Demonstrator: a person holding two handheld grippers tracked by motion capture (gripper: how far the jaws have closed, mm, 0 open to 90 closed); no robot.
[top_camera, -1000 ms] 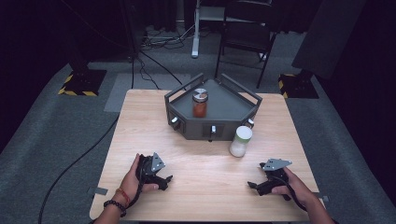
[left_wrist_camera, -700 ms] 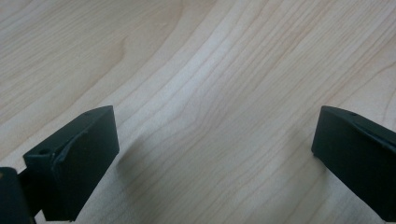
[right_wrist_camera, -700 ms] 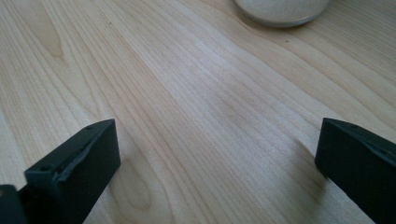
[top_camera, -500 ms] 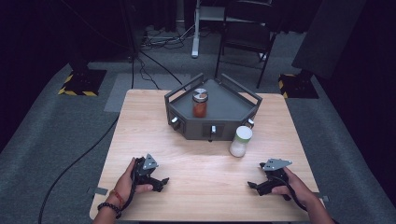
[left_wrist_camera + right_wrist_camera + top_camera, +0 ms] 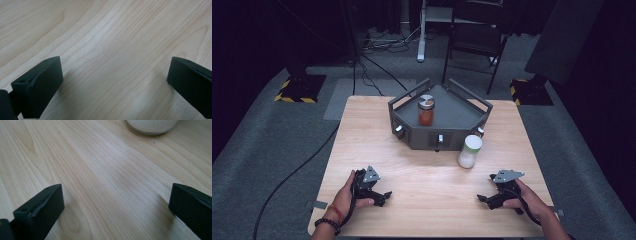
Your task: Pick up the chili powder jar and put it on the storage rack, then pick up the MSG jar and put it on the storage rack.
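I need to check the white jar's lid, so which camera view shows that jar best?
The high view: the white jar stands whole and upright on the table, pale green lid on, just in front of the dark tray. The right gripper view catches its base alone; the left gripper view looks at bare wood.

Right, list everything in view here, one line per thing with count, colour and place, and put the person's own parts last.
table: one, light wood, centre of the high view
tray: one, dark grey, angular with raised rails, far middle of the table
red jar: one, red contents with a metal lid, upright on the tray
white jar: one, white contents with a pale green lid, on the table just in front of the tray's right corner
chair: one, dark, on the floor beyond the table
hazard-striped bases: two, black and yellow, on the floor at the far left and far right
left gripper: one, black, near left of the table, jaws open
right gripper: one, black, near right of the table, jaws open
hands: two, each around a gripper
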